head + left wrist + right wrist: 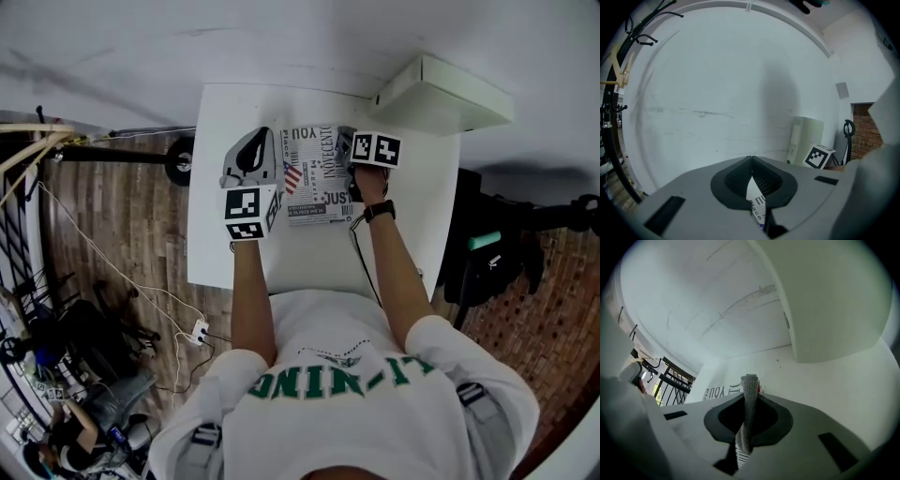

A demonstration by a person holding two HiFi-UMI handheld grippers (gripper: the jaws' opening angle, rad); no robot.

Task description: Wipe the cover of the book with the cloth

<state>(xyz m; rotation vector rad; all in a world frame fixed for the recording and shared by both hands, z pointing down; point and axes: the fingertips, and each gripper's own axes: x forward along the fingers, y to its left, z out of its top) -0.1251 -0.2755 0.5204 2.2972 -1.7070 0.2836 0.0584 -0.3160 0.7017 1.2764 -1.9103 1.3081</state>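
left gripper (pixel 752 163) jaws are pressed together on a thin printed edge of the book (pixel 314 178); a white paper sliver with black letters shows in the ribbed black v-notch between them. right gripper (pixel 749 398) jaws pinch the cloth (pixel 749 411), a grey knitted strip with coarse weave that stands up narrow between the jaws and pokes a little past their tips.

the book lies on the white tabletop (pixel 309 258), toward the far side, between the two grippers. it is a flat rectangle, and its cover is newspaper-style: dense black type on white, big block letters, a small flag graphic near the left edge. the left gripper has it by the left edge and the right gripper sits at its right edge. in the right gripper view the book's lettered cover is just past the jaws, low and to the left; i cannot tell if the cloth touches the cover.

both gripper bodies are smooth grey plastic, and each carries a cube with black-and-white square markers. the tabletop is plain, matte and rectangular. a white boxy unit (pixel 441 94) with rounded corners sits at the far right corner by the white wall, which shows faint scuff lines. a black watch (pixel 379 211) is on the right wrist. the floor (pixel 122 216) is wood-pattern planks with white cables running across it.
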